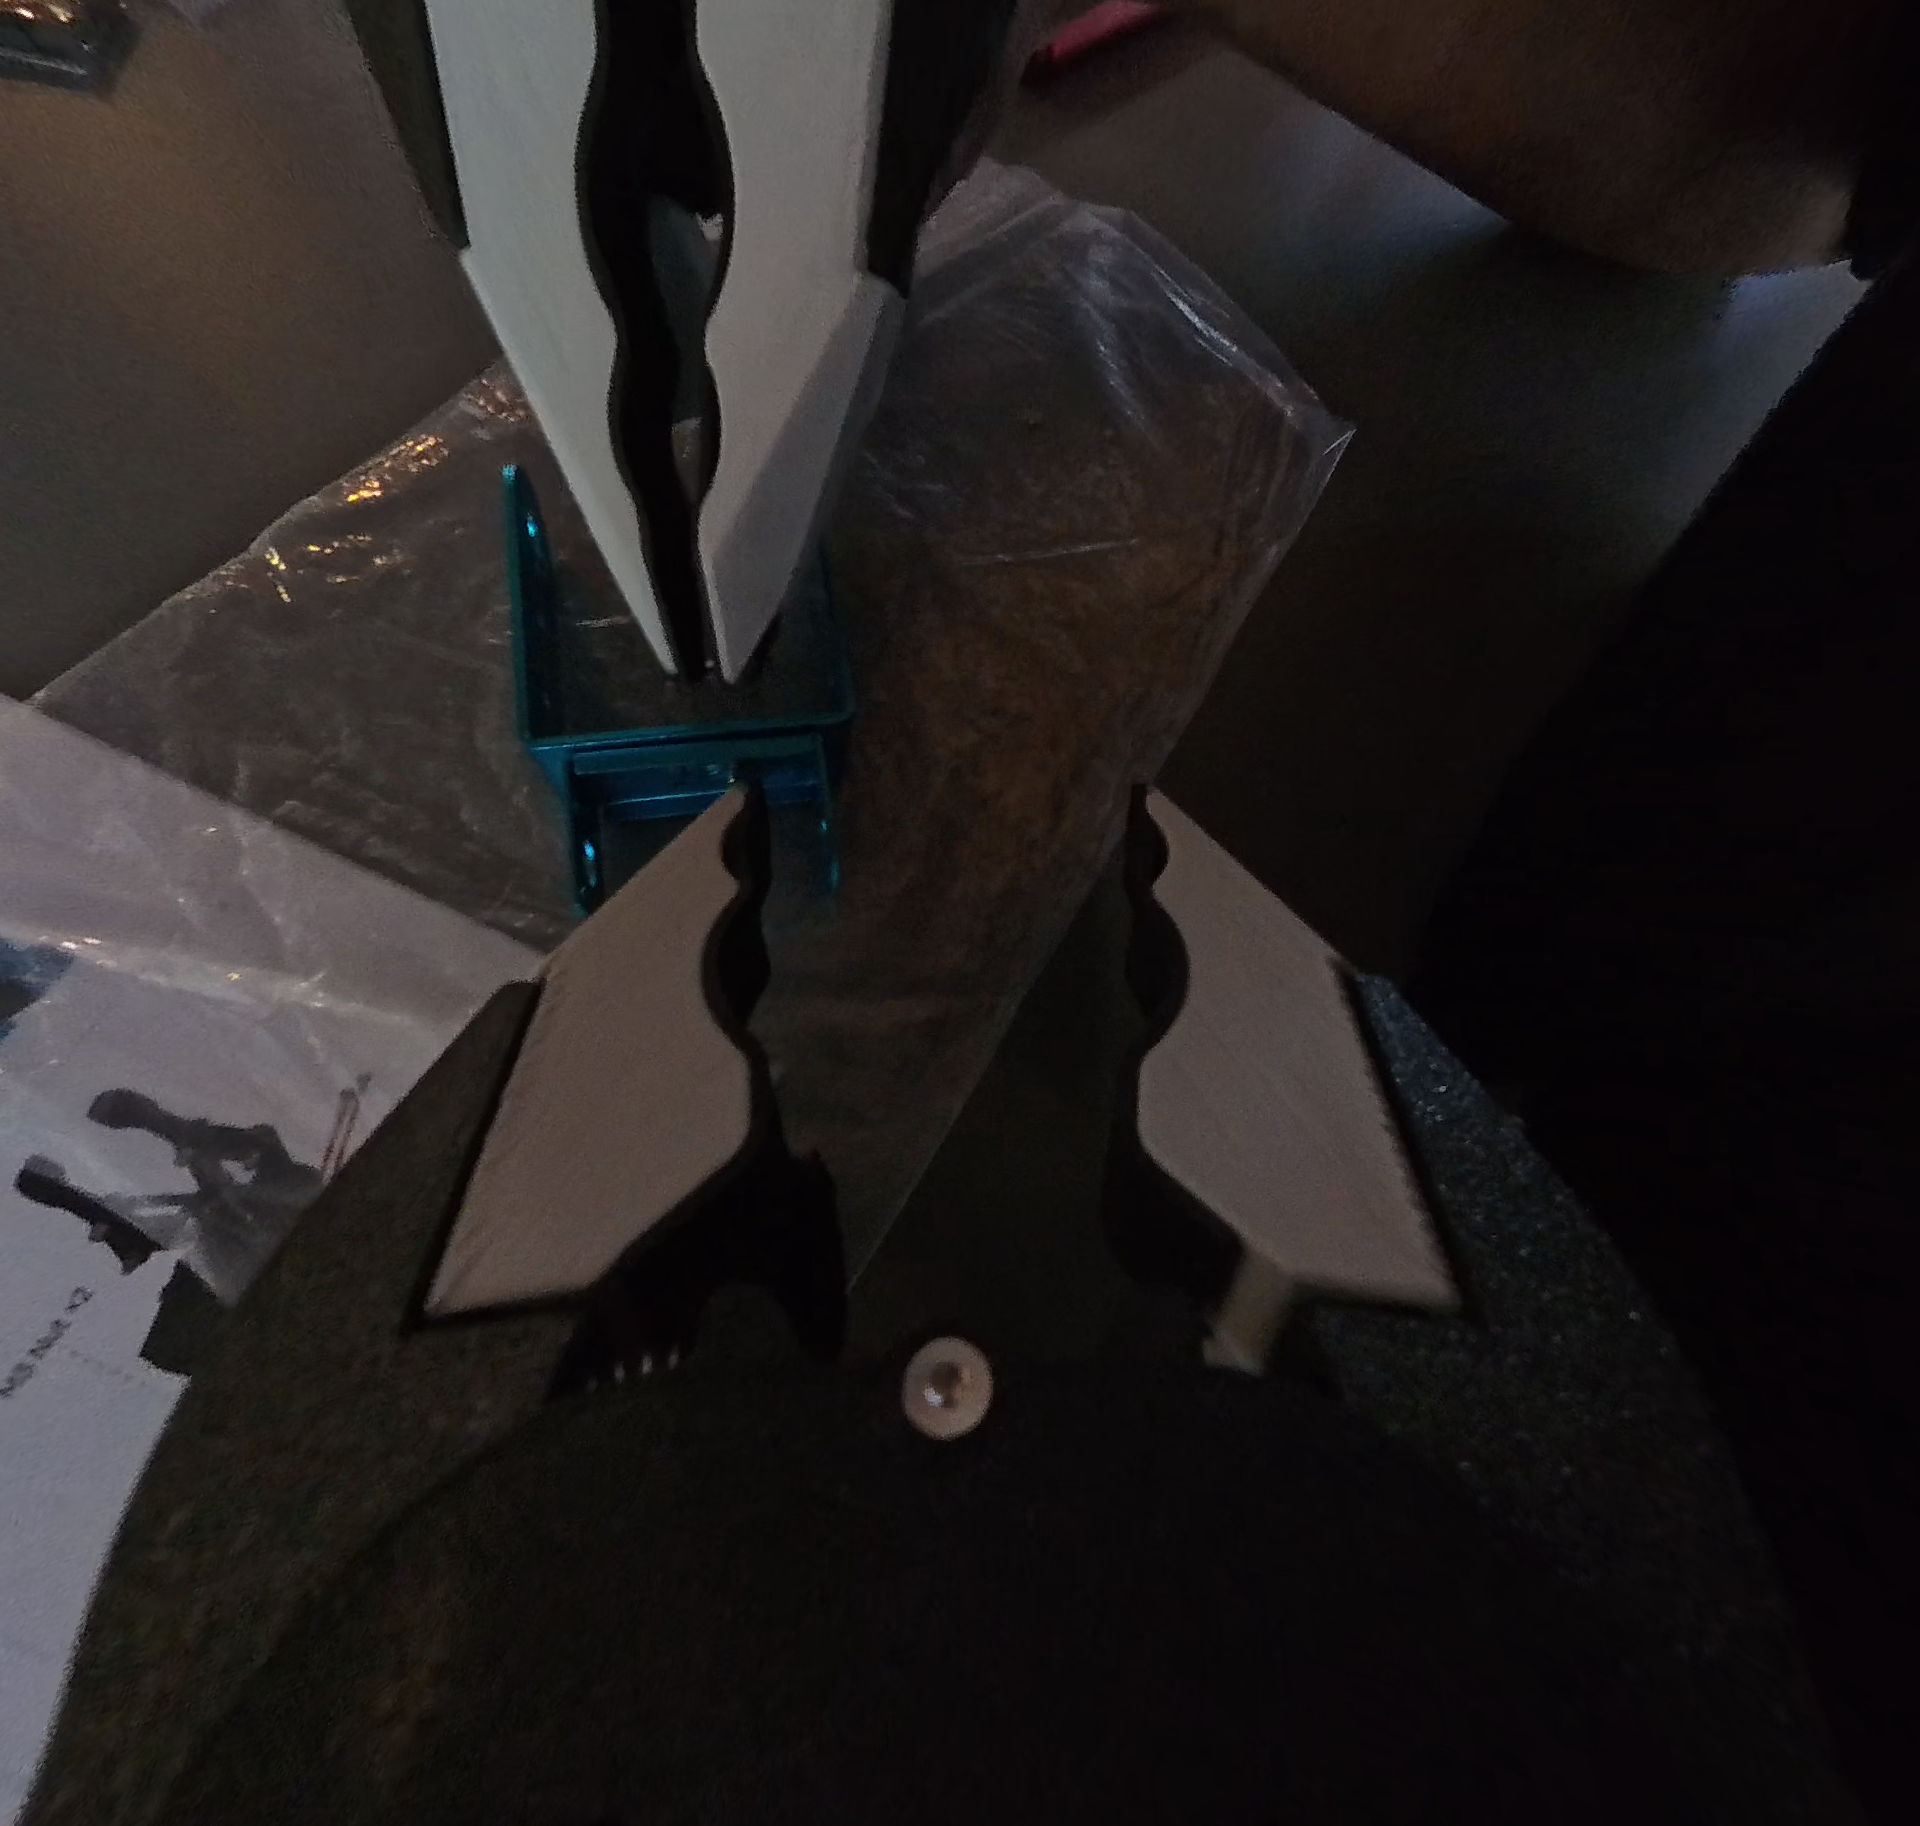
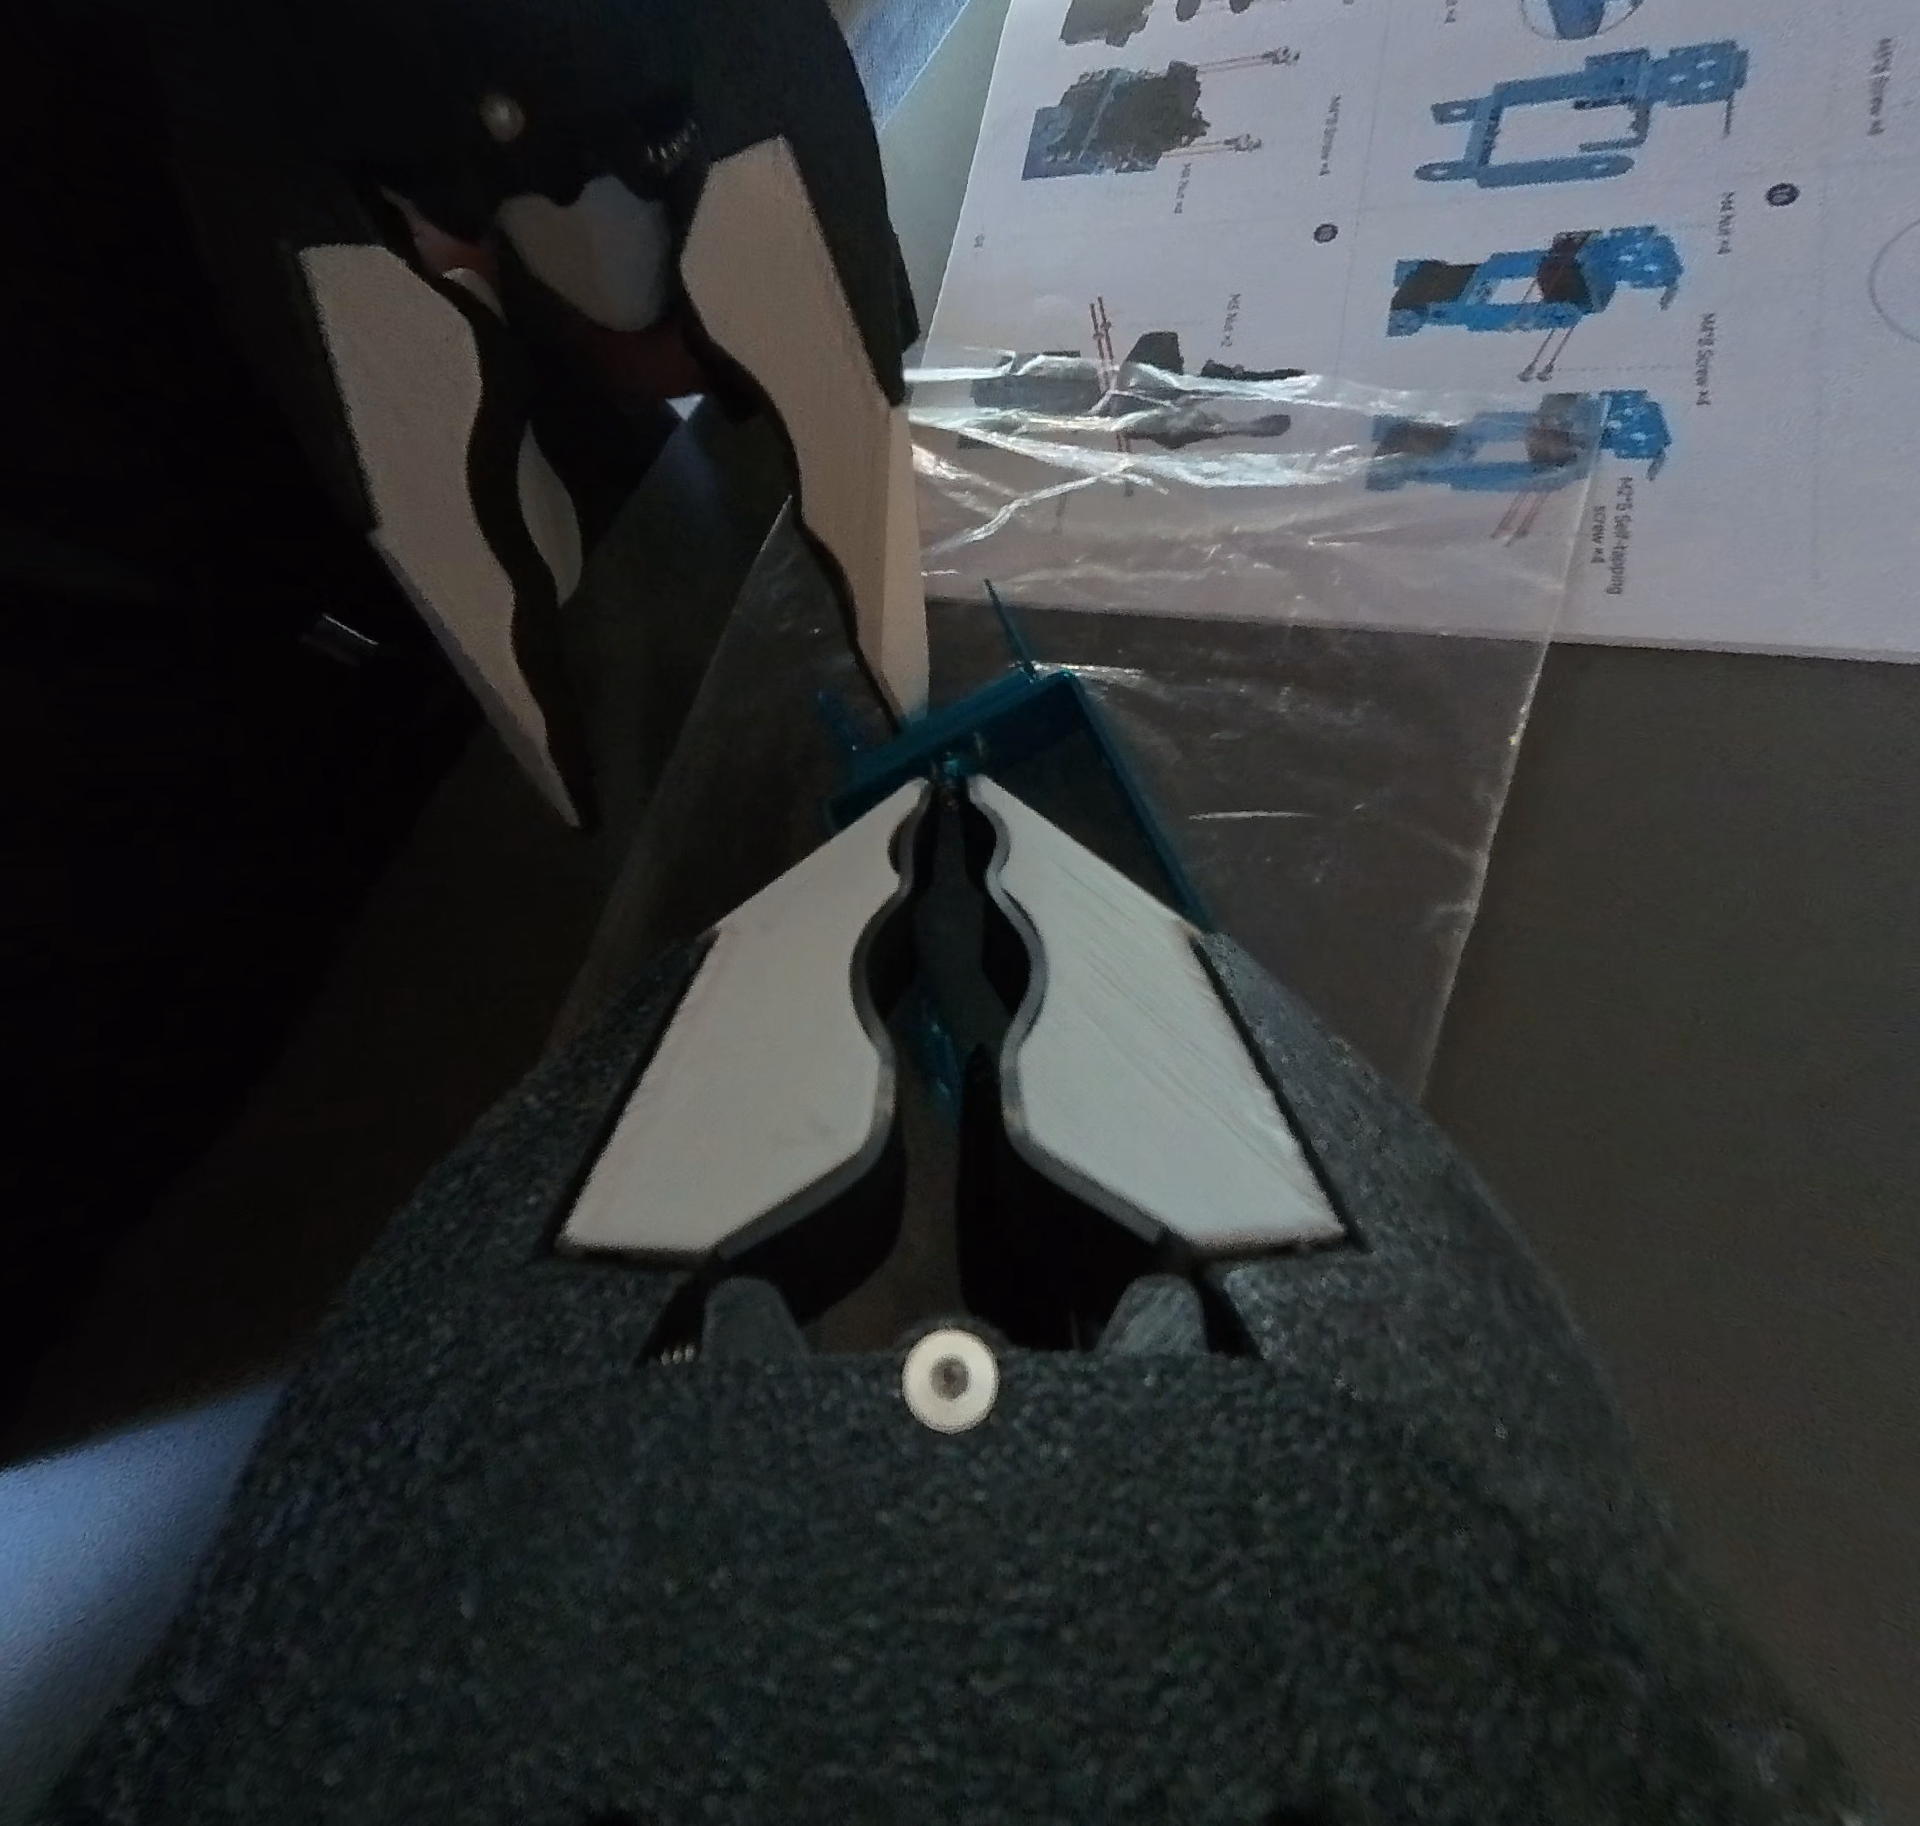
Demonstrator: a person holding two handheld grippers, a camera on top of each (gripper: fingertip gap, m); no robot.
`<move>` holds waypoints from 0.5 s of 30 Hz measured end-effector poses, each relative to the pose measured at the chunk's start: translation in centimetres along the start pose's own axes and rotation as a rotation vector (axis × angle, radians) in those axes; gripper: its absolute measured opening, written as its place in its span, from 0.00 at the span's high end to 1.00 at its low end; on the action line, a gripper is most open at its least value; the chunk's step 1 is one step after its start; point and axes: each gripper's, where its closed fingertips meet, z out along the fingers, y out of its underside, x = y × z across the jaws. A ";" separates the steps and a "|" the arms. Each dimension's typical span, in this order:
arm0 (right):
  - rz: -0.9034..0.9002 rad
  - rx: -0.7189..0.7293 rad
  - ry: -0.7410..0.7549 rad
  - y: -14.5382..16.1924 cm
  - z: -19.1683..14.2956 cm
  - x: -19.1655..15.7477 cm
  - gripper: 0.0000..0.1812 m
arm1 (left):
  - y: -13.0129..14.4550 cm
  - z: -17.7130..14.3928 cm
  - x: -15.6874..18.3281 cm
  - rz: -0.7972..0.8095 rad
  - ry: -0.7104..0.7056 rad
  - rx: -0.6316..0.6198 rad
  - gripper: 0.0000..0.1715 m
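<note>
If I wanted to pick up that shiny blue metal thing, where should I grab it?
Probably by one of its thin upright walls. The blue metal bracket is a U-shaped frame standing on the clear plastic bag, so its flat sides stick up. Come from above with the jaws straddling one wall. The right gripper is already pinched at its edge; the left gripper is open beside it.

The left gripper (image 1: 945,800) has its two fingers wide apart. The right gripper (image 2: 951,784) points at it from across, its two finger tips pinched tight together.
</note>
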 end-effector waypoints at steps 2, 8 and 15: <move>0.009 -0.012 0.033 0.5 -0.7 0.2 0.97 | -0.1 -0.2 0.0 -0.001 0.003 0.002 0.60; 0.058 -0.190 0.291 5.1 -6.4 1.9 0.98 | -0.8 -1.6 -0.5 0.027 -0.012 0.029 0.60; 0.112 -0.511 0.338 10.8 -9.0 0.3 0.98 | -1.7 -2.2 -1.0 0.058 -0.021 0.072 0.60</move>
